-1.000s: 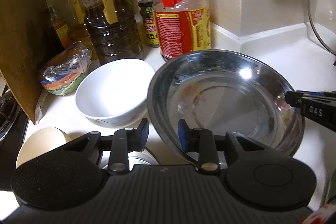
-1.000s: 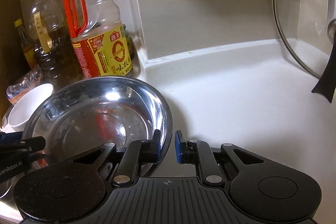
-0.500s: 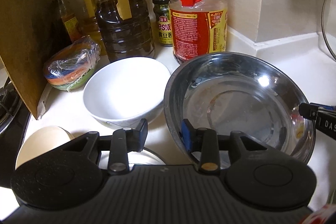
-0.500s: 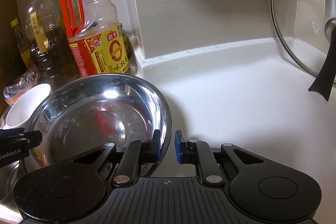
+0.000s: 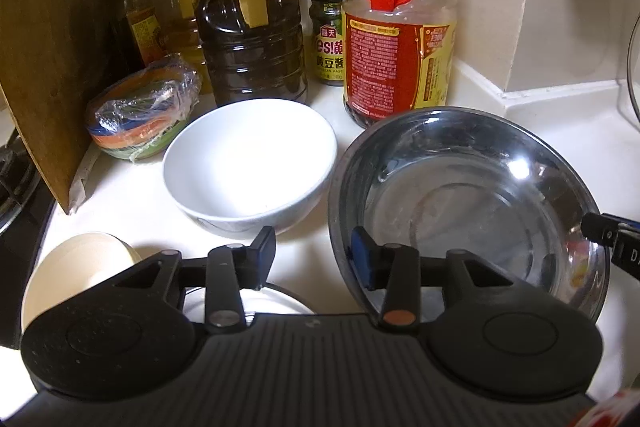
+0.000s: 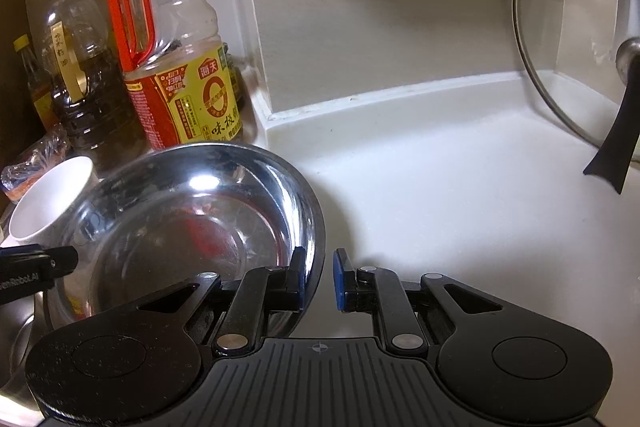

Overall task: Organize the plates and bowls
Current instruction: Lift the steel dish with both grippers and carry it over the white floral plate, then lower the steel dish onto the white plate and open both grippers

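A steel bowl (image 5: 480, 195) sits on the white counter to the right of a white ceramic bowl (image 5: 250, 167). My left gripper (image 5: 312, 257) straddles the steel bowl's left rim, and its jaws are opening, with the pads clear of the metal. On the opposite rim of the steel bowl (image 6: 192, 219), my right gripper (image 6: 319, 279) is shut, one pad inside and one outside. The white bowl (image 6: 44, 203) shows at the far left of the right wrist view. A cream bowl (image 5: 76, 267) lies near my left finger.
Oil and sauce bottles (image 5: 400, 39) crowd the back wall, with a plastic-wrapped stack of coloured dishes (image 5: 140, 115) and a wooden board (image 5: 48, 27) to the left. A glass lid (image 6: 576, 27) leans at the far right. A stove edge (image 5: 12, 179) borders the counter.
My left gripper's jaws have spread apart and released the steel bowl's rim. The right gripper has kept its hold and stayed still.
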{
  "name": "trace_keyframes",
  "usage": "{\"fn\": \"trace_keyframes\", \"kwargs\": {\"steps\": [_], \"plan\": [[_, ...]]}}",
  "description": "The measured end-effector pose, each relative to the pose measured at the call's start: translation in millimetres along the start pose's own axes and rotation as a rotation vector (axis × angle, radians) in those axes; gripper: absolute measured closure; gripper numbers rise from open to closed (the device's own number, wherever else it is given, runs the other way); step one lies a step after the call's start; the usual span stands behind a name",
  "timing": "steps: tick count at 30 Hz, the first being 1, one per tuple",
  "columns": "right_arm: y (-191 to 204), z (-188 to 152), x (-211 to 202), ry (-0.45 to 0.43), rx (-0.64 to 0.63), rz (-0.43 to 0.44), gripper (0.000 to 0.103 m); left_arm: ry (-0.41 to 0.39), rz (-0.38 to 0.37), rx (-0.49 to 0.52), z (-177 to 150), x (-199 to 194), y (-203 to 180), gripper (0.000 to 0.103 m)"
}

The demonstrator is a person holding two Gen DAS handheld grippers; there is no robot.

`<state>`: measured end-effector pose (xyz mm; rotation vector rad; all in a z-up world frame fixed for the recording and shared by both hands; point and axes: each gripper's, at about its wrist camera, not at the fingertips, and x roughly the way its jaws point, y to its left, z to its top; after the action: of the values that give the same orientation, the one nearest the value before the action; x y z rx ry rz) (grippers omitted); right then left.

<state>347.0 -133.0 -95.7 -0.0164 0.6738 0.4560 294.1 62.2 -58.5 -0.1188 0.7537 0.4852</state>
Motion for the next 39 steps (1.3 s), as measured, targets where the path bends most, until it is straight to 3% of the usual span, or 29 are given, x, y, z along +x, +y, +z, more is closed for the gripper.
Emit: {"fn": "trace_keyframes", "kwargs": {"steps": [5,10,22,35,37,39], "plan": [[-0.5,2.2,1.0,0.020,-0.005,0.009,0.089,-0.015,0.021,0.025,-1.5,-4.3,-4.3,0.064],[0.4,2.4,-1.1,0.061,-0.011,0.036,0.089,-0.019,-0.012,0.039,-6.9,-13.3,-10.1,0.064],[-17.6,1.6,-27.0,0.024,0.123,0.070,0.088,-0.092,-0.055,0.091,-9.3,-42.3,-14.2,0.064],[-19.3,-13.3,-98.0,-0.006,0.213,0.106,0.088,-0.067,-0.239,0.141,-21.2,-95.8,6.9,0.064],[-15.4,-19.7,-109.3,-0.005,0.223,0.105,0.081,-0.040,-0.271,0.148,-26.3,-103.4,13.1,0.064],[-10.6,-28.3,-122.9,-0.005,0.232,0.103,0.058,-0.018,-0.295,0.161,-32.0,-110.3,19.2,0.064]]}}
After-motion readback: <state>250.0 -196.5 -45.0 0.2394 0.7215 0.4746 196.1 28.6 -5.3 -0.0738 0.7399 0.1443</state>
